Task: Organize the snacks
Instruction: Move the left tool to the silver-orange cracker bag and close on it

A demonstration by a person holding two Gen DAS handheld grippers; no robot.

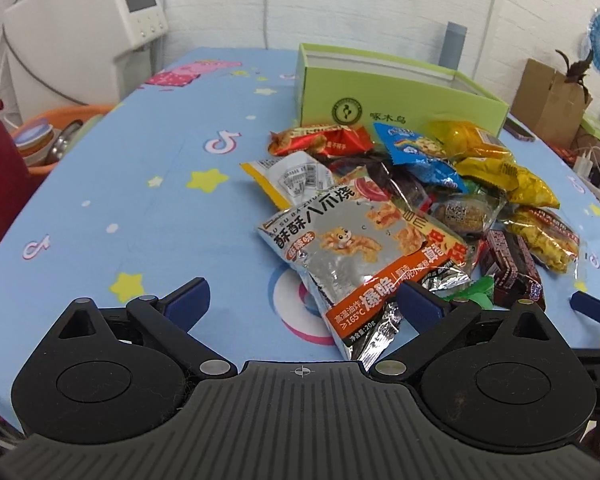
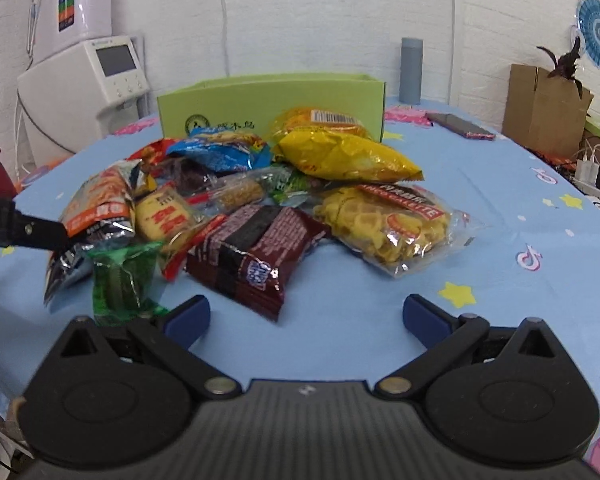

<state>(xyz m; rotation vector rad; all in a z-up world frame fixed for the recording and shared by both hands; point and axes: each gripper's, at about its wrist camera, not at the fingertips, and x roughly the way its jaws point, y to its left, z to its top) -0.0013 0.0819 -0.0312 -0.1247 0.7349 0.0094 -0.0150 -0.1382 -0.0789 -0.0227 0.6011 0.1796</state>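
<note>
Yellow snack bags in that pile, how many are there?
2 plainly yellow bags: one lies on top at the pile's right, and another sits behind it against the green box. More may be buried underneath.

A white appliance with a small screen [image 1: 88, 28] stood against the white brick wall behind the table, whose blue cartoon-print cloth [image 1: 140, 184] bore stars. A grey cylinder [image 2: 411, 70], a dark phone [image 2: 460, 125] and a brown cardboard box [image 2: 544, 110] sat toward the far right.
</note>
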